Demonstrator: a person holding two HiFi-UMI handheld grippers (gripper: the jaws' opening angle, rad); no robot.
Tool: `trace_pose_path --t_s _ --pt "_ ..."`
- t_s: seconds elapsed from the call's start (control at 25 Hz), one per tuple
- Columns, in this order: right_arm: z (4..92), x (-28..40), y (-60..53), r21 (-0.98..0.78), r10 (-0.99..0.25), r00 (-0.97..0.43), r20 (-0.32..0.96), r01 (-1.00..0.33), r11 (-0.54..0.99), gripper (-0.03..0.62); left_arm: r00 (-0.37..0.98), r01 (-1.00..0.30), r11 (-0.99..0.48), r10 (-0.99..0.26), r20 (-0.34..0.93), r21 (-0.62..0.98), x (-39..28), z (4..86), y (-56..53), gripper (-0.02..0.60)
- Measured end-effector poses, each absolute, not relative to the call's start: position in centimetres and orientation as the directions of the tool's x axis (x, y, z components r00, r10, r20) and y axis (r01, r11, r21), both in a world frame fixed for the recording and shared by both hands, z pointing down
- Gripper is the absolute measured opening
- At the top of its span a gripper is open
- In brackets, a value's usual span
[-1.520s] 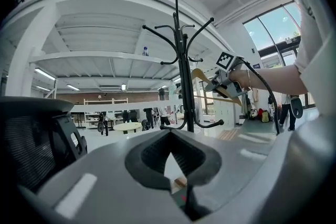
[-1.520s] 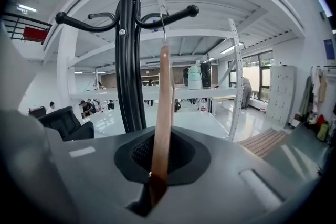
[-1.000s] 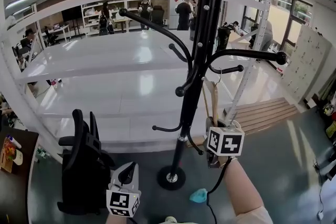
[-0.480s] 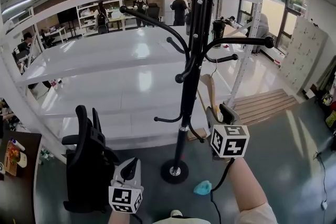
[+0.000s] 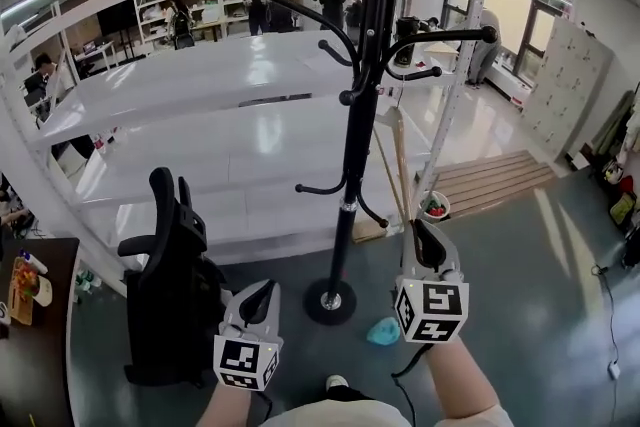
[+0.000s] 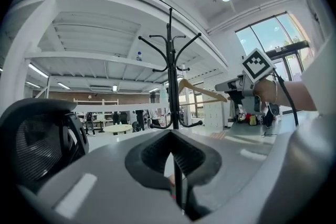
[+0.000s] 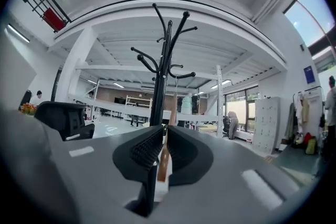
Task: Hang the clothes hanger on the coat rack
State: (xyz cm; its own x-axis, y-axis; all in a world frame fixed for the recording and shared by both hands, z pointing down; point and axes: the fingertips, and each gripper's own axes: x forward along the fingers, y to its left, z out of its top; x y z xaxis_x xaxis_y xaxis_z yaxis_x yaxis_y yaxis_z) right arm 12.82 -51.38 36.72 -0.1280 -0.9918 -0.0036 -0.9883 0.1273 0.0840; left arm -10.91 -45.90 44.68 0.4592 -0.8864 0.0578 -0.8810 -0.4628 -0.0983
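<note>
**Hanger on the rack, grippers clear**

Nearest the camera, the left hand-held gripper (image 5: pixel 265 287) hangs idle beside a black mesh office chair (image 5: pixel 165 295), its jaws together on nothing. The right hand-held gripper (image 5: pixel 420 227) points at the black metal coat rack (image 5: pixel 352 165). Its jaws have just been closing to a narrow slit, with nothing pinched between them. It sits just short of the pale wooden clothes hanger (image 5: pixel 398 155), which hangs from one of the rack's curved arms, so the job looks done. A teal scrap (image 5: pixel 382 331) lies on the grey floor (image 5: pixel 520 295) by the rack's round base (image 5: pixel 330 300). White metal shelving (image 5: pixel 200 130) stands close behind the rack and would be in the way of any further reach.
</note>
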Motion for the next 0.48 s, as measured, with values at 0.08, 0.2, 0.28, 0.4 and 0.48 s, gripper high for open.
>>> trace_pose_path --t_s 0.08,0.2,0.28,0.4,0.48 --pt "38.4 12.7 -49.0 0.074 -0.993 -0.117 0.026 -0.99 0.119 0.03 0.475 -0.873 -0.478 -0.878 0.053 -0.098 -10.7 44.5 -44.7 0.0" --pt "41.2 12.0 -45.7 0.038 -0.987 -0.129 0.093 -0.99 0.133 0.027 0.501 -0.859 -0.503 -0.864 0.045 -0.098 -10.3 43.9 -42.6 0.0" --pt "42.6 11.4 -43.4 0.016 -0.983 -0.135 0.121 -0.99 0.138 0.026 0.517 -0.849 -0.518 -0.855 0.038 -0.1 -10.2 43.7 -41.0 0.0" --pt "44.2 10.6 -39.6 0.016 -0.982 -0.128 0.139 -0.991 0.131 0.026 0.541 -0.835 -0.542 -0.84 0.031 -0.099 -10.0 43.5 -38.3 0.0" --pt "45.0 9.9 -37.2 0.019 -0.981 -0.125 0.148 -0.991 0.129 0.026 0.557 -0.825 -0.556 -0.83 0.026 -0.098 -10.0 43.6 -36.3 0.0"
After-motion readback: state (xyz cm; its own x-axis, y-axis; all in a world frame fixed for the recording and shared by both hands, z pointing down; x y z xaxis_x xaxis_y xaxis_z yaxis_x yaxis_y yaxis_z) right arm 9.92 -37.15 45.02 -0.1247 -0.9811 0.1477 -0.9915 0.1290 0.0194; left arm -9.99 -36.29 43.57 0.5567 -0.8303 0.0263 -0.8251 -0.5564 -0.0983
